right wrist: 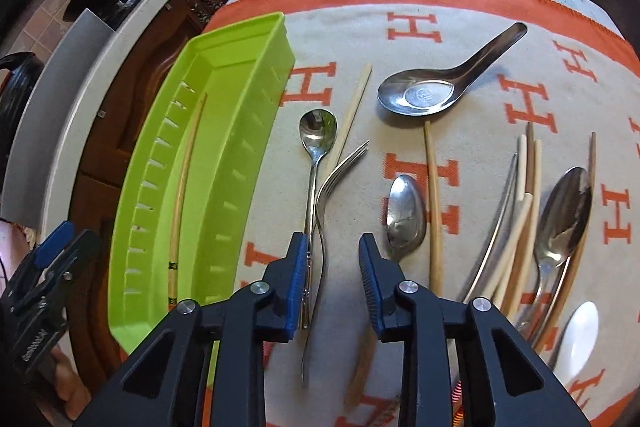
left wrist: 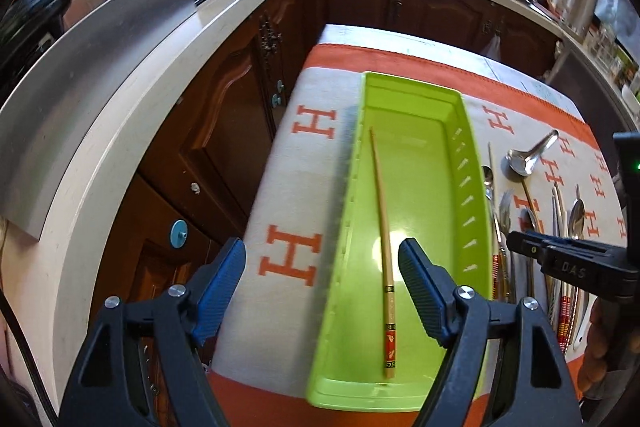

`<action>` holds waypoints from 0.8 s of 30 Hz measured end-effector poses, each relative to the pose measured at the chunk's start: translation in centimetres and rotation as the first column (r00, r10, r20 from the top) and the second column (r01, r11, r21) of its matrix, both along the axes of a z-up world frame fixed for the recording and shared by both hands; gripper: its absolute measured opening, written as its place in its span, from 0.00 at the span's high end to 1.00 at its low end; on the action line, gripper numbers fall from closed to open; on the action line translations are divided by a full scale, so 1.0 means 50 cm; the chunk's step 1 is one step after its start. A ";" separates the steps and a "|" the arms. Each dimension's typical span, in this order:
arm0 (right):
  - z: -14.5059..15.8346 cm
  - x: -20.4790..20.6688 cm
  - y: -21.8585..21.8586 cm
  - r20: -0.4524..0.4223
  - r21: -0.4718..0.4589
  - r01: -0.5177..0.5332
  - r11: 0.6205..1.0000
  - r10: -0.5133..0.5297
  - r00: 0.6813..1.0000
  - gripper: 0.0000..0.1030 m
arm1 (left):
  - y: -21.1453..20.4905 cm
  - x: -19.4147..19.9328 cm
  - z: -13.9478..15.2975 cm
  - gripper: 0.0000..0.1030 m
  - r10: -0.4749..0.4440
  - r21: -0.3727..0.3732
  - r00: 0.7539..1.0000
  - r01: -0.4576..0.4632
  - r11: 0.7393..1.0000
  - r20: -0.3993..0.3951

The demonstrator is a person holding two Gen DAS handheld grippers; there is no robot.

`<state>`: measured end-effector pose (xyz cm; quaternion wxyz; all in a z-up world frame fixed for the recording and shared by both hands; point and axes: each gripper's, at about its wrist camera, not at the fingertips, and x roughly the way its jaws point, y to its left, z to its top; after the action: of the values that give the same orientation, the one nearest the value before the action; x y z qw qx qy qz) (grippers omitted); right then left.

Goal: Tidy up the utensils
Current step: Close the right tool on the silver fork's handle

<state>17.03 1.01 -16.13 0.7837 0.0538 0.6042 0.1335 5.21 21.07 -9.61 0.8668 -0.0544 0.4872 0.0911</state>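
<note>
A lime-green tray (left wrist: pixel 460 187) (right wrist: pixel 224 155) lies on an orange-and-cream cloth (left wrist: pixel 288 187) (right wrist: pixel 360 39). One wooden chopstick (left wrist: pixel 380 211) (right wrist: pixel 186 179) with a red patterned end rests inside it. My left gripper (left wrist: pixel 322 247) (right wrist: pixel 68 243) hangs open above the tray's left wall, holding nothing. My right gripper (right wrist: pixel 332 241) (left wrist: pixel 524 247) points down at the loose utensils. A steel fork (right wrist: pixel 344 163) runs between its fingers with a gap on both sides. A small teaspoon (right wrist: pixel 318 131) lies against the left finger.
On the cloth right of the tray lie a steel soup spoon (right wrist: pixel 432 93) (left wrist: pixel 524 159), a tablespoon (right wrist: pixel 406 215), several chopsticks (right wrist: pixel 434 207), a large spoon (right wrist: pixel 568 211) and a white spoon (right wrist: pixel 580 339). The table edge runs just left of the tray; wooden cabinets (left wrist: pixel 224 131) and a counter (left wrist: pixel 132 115) stand beyond.
</note>
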 end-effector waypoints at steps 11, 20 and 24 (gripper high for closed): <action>-0.029 -0.008 0.033 0.089 -0.122 -0.014 0.992 0.025 0.996 0.89 | 0.022 0.018 -0.033 0.25 -0.020 -0.025 1.000 0.020 1.000 -0.018; -0.014 -0.030 0.034 0.126 -0.130 0.000 0.992 0.017 0.992 0.98 | 0.008 0.034 -0.033 0.25 -0.060 -0.022 0.998 0.060 0.998 -0.011; 0.044 -0.047 0.023 0.150 -0.044 0.011 0.999 -0.005 0.989 0.98 | 0.009 0.035 -0.029 0.25 -0.066 -0.014 0.998 0.066 0.998 -0.005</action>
<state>14.69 2.14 -13.94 0.8284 0.0288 0.5463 0.1205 6.95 21.54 -11.04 0.8677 -0.0438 0.4916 0.0594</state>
